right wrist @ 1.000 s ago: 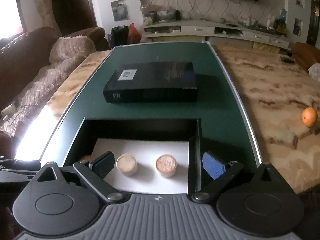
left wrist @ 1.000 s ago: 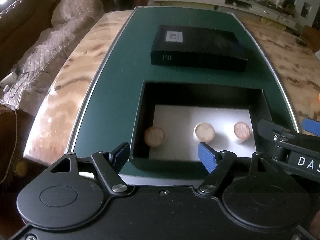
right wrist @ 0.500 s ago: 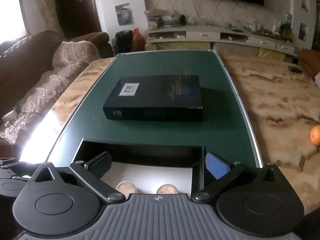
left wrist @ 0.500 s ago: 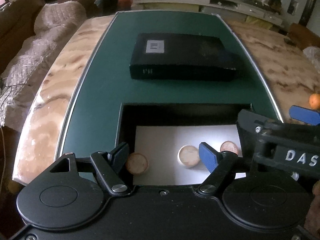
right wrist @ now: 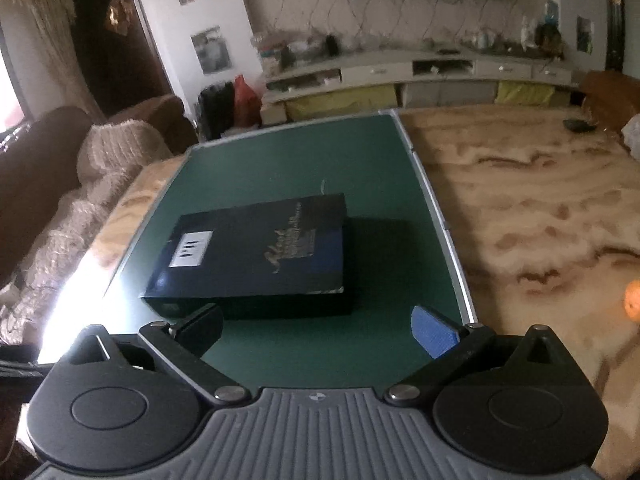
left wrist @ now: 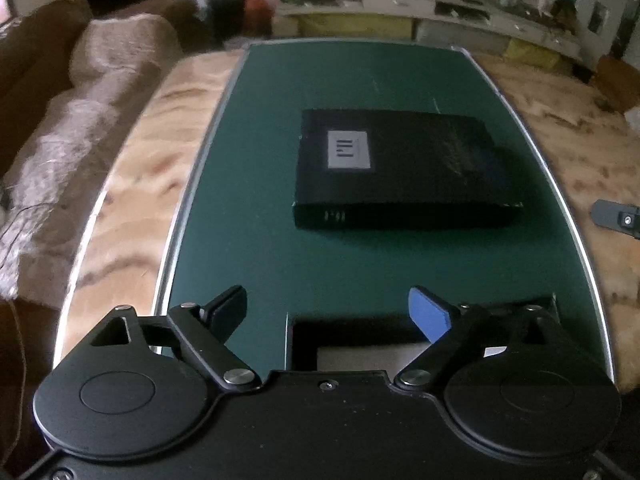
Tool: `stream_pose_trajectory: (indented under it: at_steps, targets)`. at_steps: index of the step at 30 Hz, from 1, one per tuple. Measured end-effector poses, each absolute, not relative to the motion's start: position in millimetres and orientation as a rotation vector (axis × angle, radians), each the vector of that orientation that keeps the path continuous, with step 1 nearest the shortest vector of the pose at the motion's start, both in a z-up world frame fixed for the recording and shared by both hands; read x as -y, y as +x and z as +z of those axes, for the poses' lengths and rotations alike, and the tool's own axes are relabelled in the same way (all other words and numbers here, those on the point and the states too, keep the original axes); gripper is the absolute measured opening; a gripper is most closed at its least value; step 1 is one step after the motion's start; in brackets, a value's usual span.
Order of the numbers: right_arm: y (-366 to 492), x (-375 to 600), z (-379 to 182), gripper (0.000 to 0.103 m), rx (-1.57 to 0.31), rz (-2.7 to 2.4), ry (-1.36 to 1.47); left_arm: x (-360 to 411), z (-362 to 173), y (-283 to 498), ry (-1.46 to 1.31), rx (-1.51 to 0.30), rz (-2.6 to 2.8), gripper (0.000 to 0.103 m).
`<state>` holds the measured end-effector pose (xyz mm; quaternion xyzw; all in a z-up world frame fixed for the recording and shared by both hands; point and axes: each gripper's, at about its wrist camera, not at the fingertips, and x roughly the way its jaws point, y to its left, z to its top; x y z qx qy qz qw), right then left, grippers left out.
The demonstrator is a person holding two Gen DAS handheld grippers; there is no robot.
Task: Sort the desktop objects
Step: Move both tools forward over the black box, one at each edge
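Observation:
A thick dark book (left wrist: 400,168) with a white label lies flat on the green mat (left wrist: 360,256); it also shows in the right wrist view (right wrist: 260,252). My left gripper (left wrist: 332,312) is open and empty above the near end of the mat. Just below it is the far edge of a black open box (left wrist: 360,332) with a white floor; its contents are hidden. My right gripper (right wrist: 316,330) is open and empty, just in front of the book's near edge. A bit of the right gripper (left wrist: 618,218) shows at the right edge of the left wrist view.
The mat lies on a marbled tan tabletop (right wrist: 540,216). An orange (right wrist: 632,302) sits on it at the far right. A sofa with a beige throw (left wrist: 80,128) runs along the left side. A TV cabinet (right wrist: 420,80) stands at the back.
Both grippers have pulled back and tilted up. The box with its three round pieces has slid out of the bottom of both views. The book now lies nearer the middle.

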<state>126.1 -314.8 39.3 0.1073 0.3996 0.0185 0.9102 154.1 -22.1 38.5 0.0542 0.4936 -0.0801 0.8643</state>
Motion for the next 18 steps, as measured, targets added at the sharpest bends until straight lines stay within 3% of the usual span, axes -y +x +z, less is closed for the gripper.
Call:
stream_pose_trajectory:
  at_steps: [9,18]
  targets:
    - [223,342,-9,0.103,-0.94,0.045,0.315,15,-3,267,0.14,-1.098,-0.102,0.089]
    - [282,324,-48,0.103,-1.003,0.067,0.292,21,-44,320,0.137,-1.092,-0.058,0.089]
